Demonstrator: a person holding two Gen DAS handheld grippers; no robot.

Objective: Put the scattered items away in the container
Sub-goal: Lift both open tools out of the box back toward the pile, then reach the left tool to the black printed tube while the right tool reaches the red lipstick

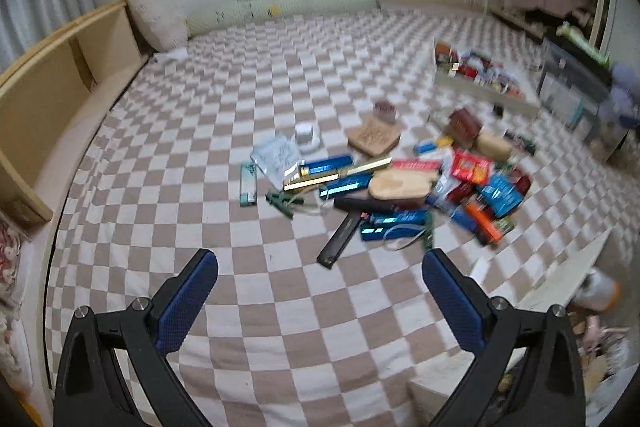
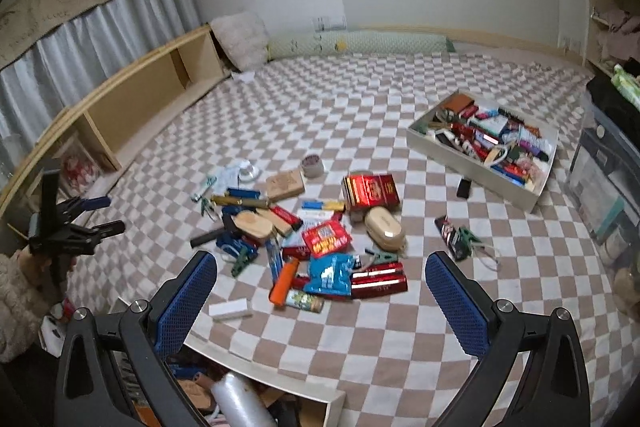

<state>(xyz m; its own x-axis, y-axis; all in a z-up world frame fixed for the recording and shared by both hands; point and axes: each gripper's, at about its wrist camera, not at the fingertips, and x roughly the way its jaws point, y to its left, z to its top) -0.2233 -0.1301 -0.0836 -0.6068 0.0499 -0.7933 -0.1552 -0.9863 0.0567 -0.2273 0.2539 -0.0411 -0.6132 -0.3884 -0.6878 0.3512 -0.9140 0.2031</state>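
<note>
A heap of small items point(image 2: 316, 227) lies scattered on the checkered bed cover: red packs, blue boxes, a wooden brush, an orange tube, green clips. The same pile point(image 1: 400, 179) shows in the left wrist view, ahead and to the right. A white box container point(image 2: 536, 187), holding several items, sits at the right; its wall point(image 1: 516, 99) shows far right in the left view. My left gripper point(image 1: 320, 263) hovers open and empty short of the pile. My right gripper point(image 2: 320, 265) hangs open above the pile's near edge, empty. The left gripper point(image 2: 96, 215) shows at the far left.
A wooden shelf unit point(image 2: 160, 87) runs along the left side under curtains. A fluffy pillow point(image 2: 240, 39) and a long green bolster point(image 2: 360, 41) lie at the back. Plastic drawers point(image 2: 604, 187) stand at the right. The bed edge point(image 2: 260, 375) is near, with clutter below it.
</note>
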